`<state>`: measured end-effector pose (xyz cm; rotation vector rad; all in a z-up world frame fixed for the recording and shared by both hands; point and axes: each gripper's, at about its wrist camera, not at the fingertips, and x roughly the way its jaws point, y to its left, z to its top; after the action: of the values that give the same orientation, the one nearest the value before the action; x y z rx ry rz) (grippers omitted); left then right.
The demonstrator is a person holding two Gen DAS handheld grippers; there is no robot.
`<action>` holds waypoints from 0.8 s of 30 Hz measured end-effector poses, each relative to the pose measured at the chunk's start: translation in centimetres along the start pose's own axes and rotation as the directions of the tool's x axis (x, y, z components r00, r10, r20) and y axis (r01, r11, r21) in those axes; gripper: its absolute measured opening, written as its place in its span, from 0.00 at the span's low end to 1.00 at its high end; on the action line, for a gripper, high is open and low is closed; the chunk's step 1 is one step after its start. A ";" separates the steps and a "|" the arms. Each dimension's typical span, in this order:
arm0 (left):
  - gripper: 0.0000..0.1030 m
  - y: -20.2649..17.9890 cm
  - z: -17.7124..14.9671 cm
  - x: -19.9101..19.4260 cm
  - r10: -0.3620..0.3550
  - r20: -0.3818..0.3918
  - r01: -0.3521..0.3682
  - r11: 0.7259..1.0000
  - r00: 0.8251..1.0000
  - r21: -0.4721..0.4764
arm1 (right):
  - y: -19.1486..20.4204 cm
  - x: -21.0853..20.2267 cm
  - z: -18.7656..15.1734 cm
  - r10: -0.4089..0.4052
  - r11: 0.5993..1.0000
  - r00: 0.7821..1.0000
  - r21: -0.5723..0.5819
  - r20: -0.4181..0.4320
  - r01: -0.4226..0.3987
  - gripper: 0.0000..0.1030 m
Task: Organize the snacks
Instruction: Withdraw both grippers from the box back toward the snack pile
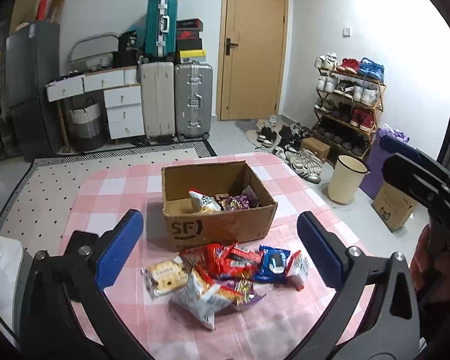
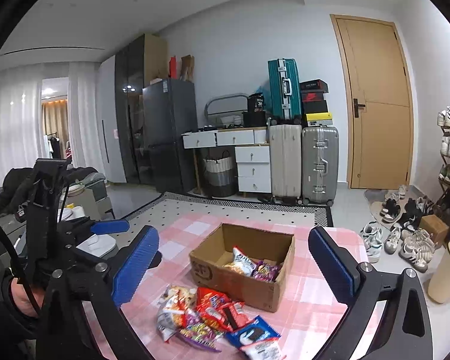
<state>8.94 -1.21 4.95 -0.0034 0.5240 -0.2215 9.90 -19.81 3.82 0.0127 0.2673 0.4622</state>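
A brown cardboard box (image 1: pixel 219 228) (image 2: pixel 240 282) stands open on the pink checked tablecloth (image 1: pixel 120 186) (image 2: pixel 189 228). It holds a few snack packets (image 1: pixel 225 201) (image 2: pixel 255 265). A pile of loose snack packets (image 1: pixel 225 273) (image 2: pixel 213 318) lies in front of it, with a blue packet (image 1: pixel 271 264) (image 2: pixel 252 334) at its right. My left gripper (image 1: pixel 220 249) is open and empty, above the pile. My right gripper (image 2: pixel 234 267) is open and empty, held higher over the box and pile. It also shows at the right edge of the left wrist view (image 1: pixel 420 174).
Suitcases (image 1: pixel 177 102), white drawers (image 1: pixel 123 111) and a wooden door (image 1: pixel 252 45) stand at the far wall. A shoe rack (image 1: pixel 348 102), loose shoes (image 1: pixel 294 150), a cream bin (image 1: pixel 345 183) and a small carton (image 1: pixel 393 207) are right of the table. A fridge (image 2: pixel 168 132) stands left.
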 end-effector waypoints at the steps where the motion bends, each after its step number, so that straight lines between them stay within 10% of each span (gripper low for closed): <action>1: 0.99 -0.2 -0.4 -0.7 0.005 0.014 -0.005 1.000 1.000 0.003 | 0.2 -0.7 -0.6 0.003 1.000 1.000 -0.001 0.005 -0.003 0.99; 10: 0.99 -0.6 -4.1 -3.8 0.030 0.044 -0.028 0.999 0.999 -0.045 | -0.5 -2.4 -6.9 -0.007 0.994 1.000 0.108 -0.001 0.007 1.00; 24: 0.99 1.8 -10.8 2.5 0.063 -0.090 -0.074 0.989 0.994 -0.127 | -4.0 -0.1 -14.9 0.013 0.973 0.988 0.229 -0.155 0.023 1.00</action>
<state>6.00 0.60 -5.75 -0.1035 0.6222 -0.1202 7.71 -24.18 -10.81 0.2032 0.4737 0.4256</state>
